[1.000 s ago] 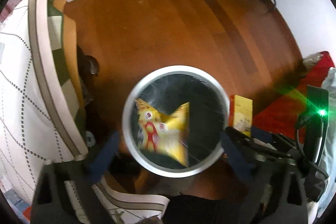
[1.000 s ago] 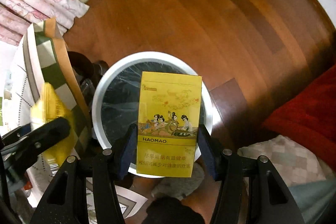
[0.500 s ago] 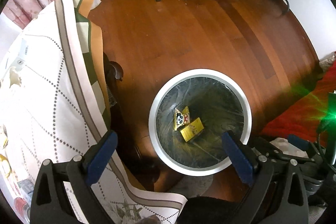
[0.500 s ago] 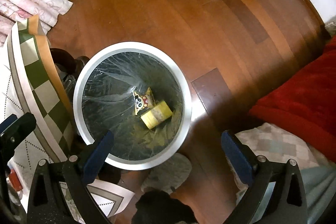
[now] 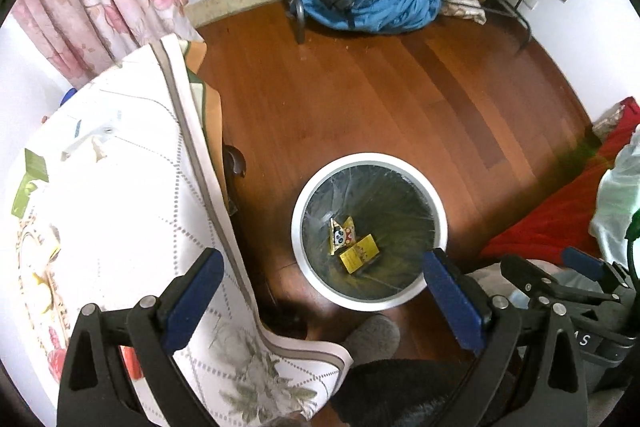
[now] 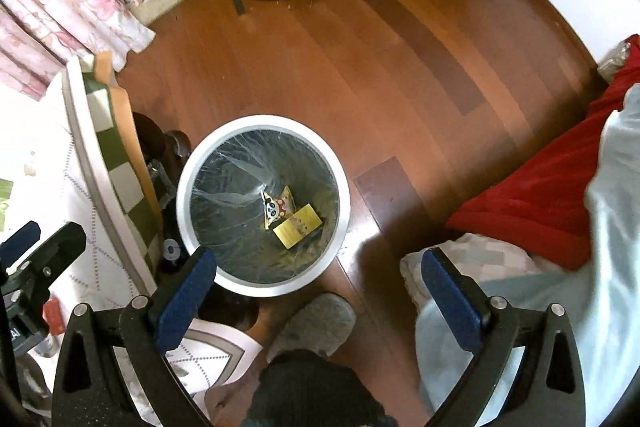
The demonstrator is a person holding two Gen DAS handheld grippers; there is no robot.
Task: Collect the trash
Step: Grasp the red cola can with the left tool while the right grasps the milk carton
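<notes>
Claws both spread wide, holding nothing: left claw [image 5: 320,303], right claw [image 6: 316,301]. Snack wrapper [image 5: 340,235] and yellow box [image 5: 360,253] lie touching at bottom of white-rimmed bin [image 5: 296,223] on wood floor [image 5: 360,99]; cloth-covered surface [image 5: 120,187] frame left.

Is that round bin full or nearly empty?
Nearly empty: only a snack packet and a yellow box lie at the bottom of the bin.

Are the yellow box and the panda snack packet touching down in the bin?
Touching. The right wrist view shows the yellow box overlapping the lower edge of the panda snack packet, no liner visible between them, on the bin bottom.
</notes>
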